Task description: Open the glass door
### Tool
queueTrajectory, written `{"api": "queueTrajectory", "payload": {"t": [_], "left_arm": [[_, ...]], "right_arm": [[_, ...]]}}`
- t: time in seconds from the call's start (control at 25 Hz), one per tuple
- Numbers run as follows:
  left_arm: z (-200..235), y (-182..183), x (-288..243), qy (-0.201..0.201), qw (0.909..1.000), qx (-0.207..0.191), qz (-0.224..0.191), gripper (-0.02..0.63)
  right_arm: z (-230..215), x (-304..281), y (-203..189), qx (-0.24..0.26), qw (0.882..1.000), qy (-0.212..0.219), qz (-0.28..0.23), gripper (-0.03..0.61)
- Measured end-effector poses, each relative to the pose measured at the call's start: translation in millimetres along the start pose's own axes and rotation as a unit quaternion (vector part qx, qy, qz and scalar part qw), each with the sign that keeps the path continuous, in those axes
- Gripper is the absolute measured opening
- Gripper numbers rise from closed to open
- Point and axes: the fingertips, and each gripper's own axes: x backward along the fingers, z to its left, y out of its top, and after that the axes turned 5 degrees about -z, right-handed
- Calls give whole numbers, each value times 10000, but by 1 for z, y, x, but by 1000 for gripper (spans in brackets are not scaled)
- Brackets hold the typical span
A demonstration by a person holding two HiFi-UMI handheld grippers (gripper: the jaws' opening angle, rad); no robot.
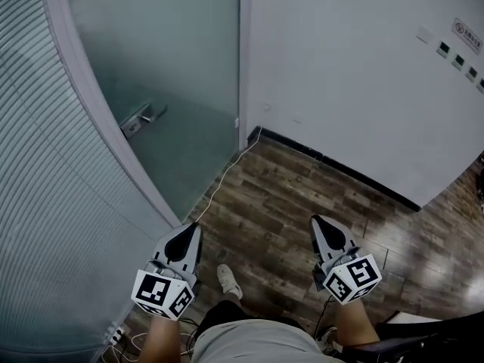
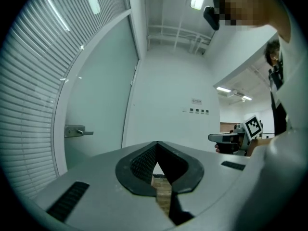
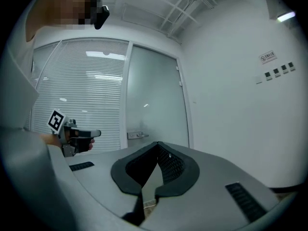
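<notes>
The frosted glass door [image 1: 174,74] stands closed ahead on the left, with a metal lever handle [image 1: 142,118] on its left side. That handle [image 2: 77,130] lies left of my left gripper's jaws, and the handle [image 3: 137,134] also shows in the right gripper view, just left of the jaws. My left gripper [image 1: 193,227] is level, short of the door, its jaws together and empty. To its right, my right gripper [image 1: 315,220] is also shut and empty over the wooden floor. Both are well short of the handle.
A curved glass wall with blinds [image 1: 45,165] runs along the left. A white wall [image 1: 355,74] with a row of switches [image 1: 461,57] is right of the door. A white cable [image 1: 219,181] crosses the floor to a power strip [image 1: 117,336]. The person's shoe [image 1: 229,280] is between the grippers.
</notes>
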Motion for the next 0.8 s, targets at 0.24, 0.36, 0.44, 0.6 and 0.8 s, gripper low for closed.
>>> {"api": "queueTrajectory", "payload": {"t": [0.24,0.36,0.44,0.6,0.8], "left_arm": [[84,13,-55,188,9998,28,-114,0],[127,13,-77,329,9994,18,-120,0],[153,15,-92,414,9991,-48,-106,0],[201,20,-112,571,9982,-117,-106,0],[243,25,-125,808,9966,-102,-107,0]], "right_arm": [[-4,-106,5,103,9994,328,10,2],[0,-163,2,162,9980,609,8,2],[4,-201,4,186,9966,805,-24,2],[18,-263,1,188,9929,1170,-36,2],[34,-324,-5,154,9879,1542,18,2]]}}
